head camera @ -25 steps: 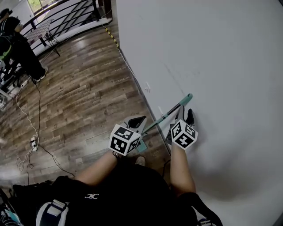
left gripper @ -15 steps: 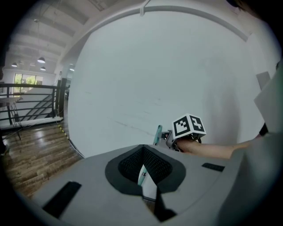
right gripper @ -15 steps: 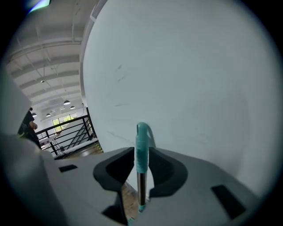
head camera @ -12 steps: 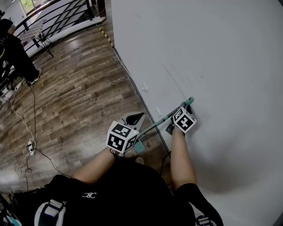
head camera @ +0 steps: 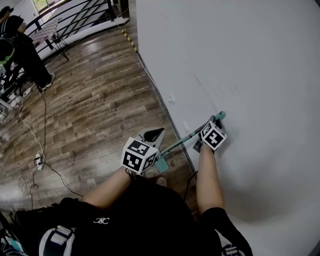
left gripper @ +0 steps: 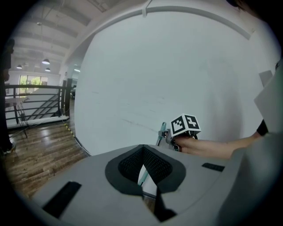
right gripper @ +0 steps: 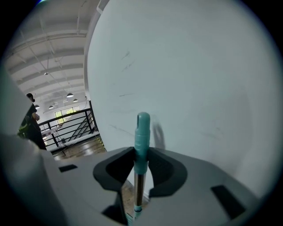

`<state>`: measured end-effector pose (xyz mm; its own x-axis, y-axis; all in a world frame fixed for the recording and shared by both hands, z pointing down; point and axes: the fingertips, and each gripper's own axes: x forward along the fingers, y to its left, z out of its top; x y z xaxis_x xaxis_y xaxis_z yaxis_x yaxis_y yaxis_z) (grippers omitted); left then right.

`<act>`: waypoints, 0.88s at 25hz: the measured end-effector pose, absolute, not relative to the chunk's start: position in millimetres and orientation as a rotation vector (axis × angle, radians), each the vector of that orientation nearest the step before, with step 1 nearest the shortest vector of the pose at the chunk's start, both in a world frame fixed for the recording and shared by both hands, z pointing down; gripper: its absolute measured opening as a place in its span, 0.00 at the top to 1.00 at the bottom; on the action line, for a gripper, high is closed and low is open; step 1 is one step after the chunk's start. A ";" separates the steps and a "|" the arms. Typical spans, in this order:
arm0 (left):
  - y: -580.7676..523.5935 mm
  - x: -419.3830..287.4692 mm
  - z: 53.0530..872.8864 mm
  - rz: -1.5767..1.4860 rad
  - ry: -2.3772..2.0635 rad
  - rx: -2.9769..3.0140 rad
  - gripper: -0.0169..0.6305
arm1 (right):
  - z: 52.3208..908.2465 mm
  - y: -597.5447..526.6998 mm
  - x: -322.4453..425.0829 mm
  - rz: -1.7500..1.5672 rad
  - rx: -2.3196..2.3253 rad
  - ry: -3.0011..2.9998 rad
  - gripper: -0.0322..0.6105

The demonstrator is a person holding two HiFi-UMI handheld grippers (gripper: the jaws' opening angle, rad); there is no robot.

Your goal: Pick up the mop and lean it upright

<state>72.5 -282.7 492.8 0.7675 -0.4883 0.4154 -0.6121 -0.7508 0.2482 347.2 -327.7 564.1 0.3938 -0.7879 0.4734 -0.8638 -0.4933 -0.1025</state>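
Observation:
The mop's handle (head camera: 186,136) is a thin metal pole with a teal end (head camera: 220,116). It slants up from a teal part (head camera: 161,165) near the floor until its tip rests against the white wall (head camera: 250,75). My right gripper (head camera: 214,123) is shut on the handle just below the tip. In the right gripper view the pads press the pole (right gripper: 142,132) from both sides at the right gripper (right gripper: 141,164). My left gripper (head camera: 154,134) hangs left of the pole, apart from it, shut and holding nothing (left gripper: 142,150). My body hides the mop's lower end.
A wood floor (head camera: 95,105) runs along the wall's base. Cables and a power strip (head camera: 37,161) lie at the left. A person (head camera: 22,50) stands by a black railing (head camera: 75,15) at the far left. Small sockets (head camera: 172,99) sit low on the wall.
My right gripper closed on the handle and slid up toward its tip. The tip has shifted slightly right along the wall. The left gripper has barely moved.

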 end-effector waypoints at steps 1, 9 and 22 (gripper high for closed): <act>-280.9 71.3 492.1 0.462 -0.843 2.591 0.99 | 563.1 -325.0 344.1 0.704 2.478 -1.499 0.78; -278.8 58.1 495.5 0.455 -0.884 2.566 0.99 | 548.6 -318.7 280.0 0.621 2.266 -1.830 0.78; -289.5 23.7 497.1 0.418 -1.017 2.510 0.99 | 532.9 -292.0 148.7 0.445 1.832 -2.193 0.78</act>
